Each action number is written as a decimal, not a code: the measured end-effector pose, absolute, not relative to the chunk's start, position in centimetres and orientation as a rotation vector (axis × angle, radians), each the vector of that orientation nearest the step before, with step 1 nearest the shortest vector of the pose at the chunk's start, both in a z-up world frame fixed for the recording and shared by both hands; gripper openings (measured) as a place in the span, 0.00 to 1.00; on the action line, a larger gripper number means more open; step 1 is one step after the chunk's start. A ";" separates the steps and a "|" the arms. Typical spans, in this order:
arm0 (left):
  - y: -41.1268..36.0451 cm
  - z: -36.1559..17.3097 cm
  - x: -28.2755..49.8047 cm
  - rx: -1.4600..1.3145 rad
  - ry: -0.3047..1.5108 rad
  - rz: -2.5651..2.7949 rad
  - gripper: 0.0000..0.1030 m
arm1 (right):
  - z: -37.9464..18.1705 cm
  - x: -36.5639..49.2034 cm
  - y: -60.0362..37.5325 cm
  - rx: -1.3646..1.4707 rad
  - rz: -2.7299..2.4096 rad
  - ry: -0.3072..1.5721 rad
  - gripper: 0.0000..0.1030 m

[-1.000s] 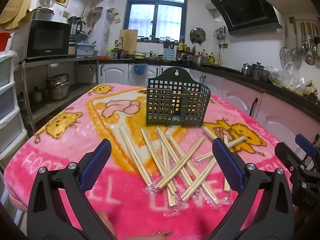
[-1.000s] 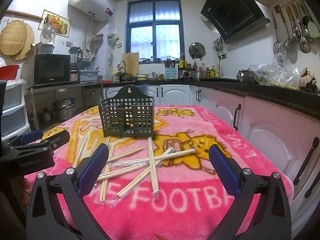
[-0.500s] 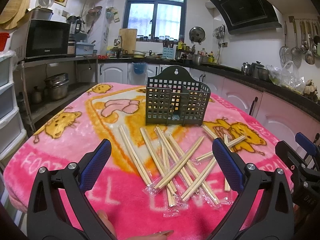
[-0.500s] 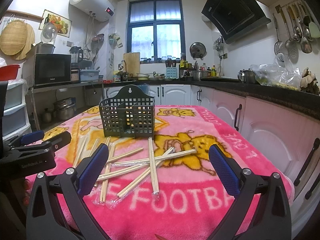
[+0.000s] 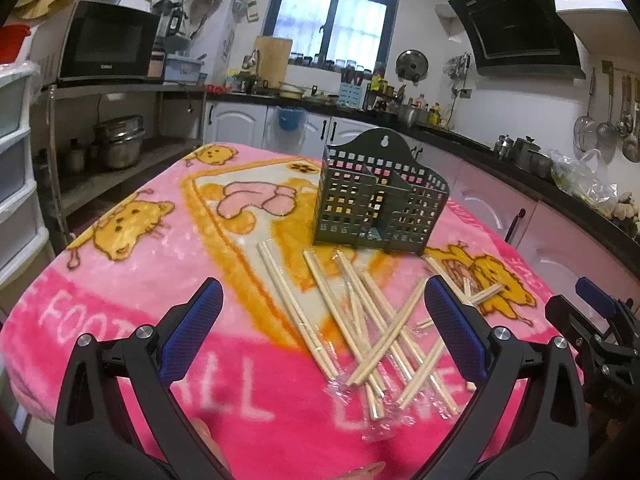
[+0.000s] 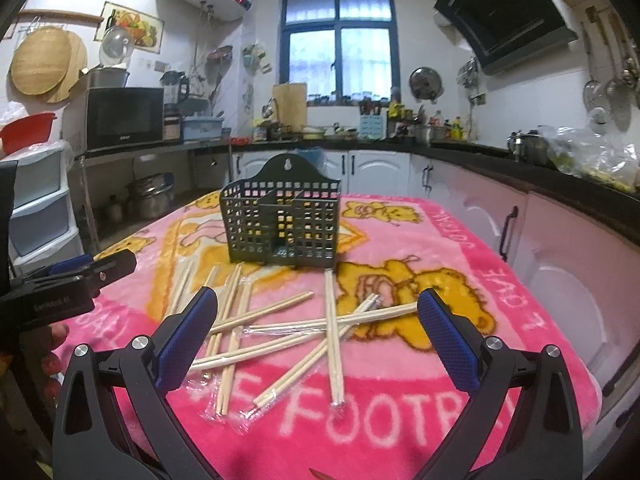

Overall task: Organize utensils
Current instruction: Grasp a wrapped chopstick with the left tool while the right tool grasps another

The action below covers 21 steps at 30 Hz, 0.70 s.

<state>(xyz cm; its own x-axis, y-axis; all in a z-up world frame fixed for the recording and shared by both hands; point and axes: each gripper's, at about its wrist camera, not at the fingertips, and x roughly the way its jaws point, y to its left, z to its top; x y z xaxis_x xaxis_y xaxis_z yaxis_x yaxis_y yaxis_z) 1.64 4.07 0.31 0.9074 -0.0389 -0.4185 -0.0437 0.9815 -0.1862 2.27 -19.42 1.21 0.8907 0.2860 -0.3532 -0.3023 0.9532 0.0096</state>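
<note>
Several pairs of wooden chopsticks in clear wrappers [image 5: 372, 332] lie scattered on a pink cartoon blanket [image 5: 120, 300]; they also show in the right wrist view [image 6: 304, 332]. A dark green perforated utensil holder [image 5: 380, 208] stands upright behind them, also in the right wrist view [image 6: 282, 224]. My left gripper [image 5: 320, 320] is open and empty, above the near side of the chopsticks. My right gripper [image 6: 316, 328] is open and empty, above the pile from the right side. Each gripper shows at the edge of the other's view: the right one [image 5: 600, 332], the left one [image 6: 68, 280].
The blanket covers a table [image 6: 500, 320] in a kitchen. Pink-white cabinets with a dark counter [image 6: 560, 216] run along the right. A shelf with a microwave [image 5: 108, 48] and pots stands to the left. Plastic drawers [image 5: 16, 184] stand at the far left.
The left gripper has tilted and shifted slightly, so its view of the holder and chopsticks has moved right. The right gripper has moved a little closer. Both stay open.
</note>
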 end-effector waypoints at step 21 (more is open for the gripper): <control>7.3 -1.1 13.1 -0.213 0.770 -0.036 0.90 | -0.5 16.0 -18.2 -0.084 0.351 0.739 0.83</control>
